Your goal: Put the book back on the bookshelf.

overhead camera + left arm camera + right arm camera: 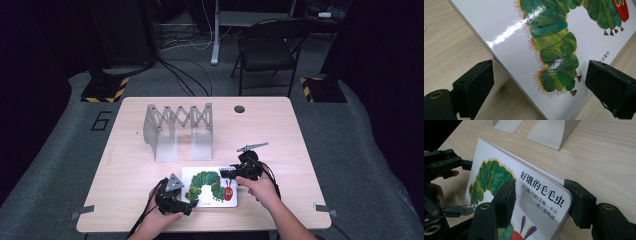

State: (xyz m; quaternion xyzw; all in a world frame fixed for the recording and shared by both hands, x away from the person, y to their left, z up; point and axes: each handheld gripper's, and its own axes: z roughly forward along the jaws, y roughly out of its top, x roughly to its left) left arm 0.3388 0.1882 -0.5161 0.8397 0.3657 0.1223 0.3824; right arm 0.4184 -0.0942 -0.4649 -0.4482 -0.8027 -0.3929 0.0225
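A white picture book with a green caterpillar on its cover lies on the table near the front edge. My left gripper is at its front left corner. In the left gripper view the jaws stand wide open on either side of that corner of the book, with no pad touching it. My right gripper is at the far right corner. In the right gripper view the title corner of the book sits between the jaws of this gripper, one pad over the cover, the other beside the edge. The left gripper shows there too.
A grey metal expanding rack stands upright behind the book, its feet close to the book's far edge. The wooden table has a round cable hole at the back. A folding chair stands beyond the table.
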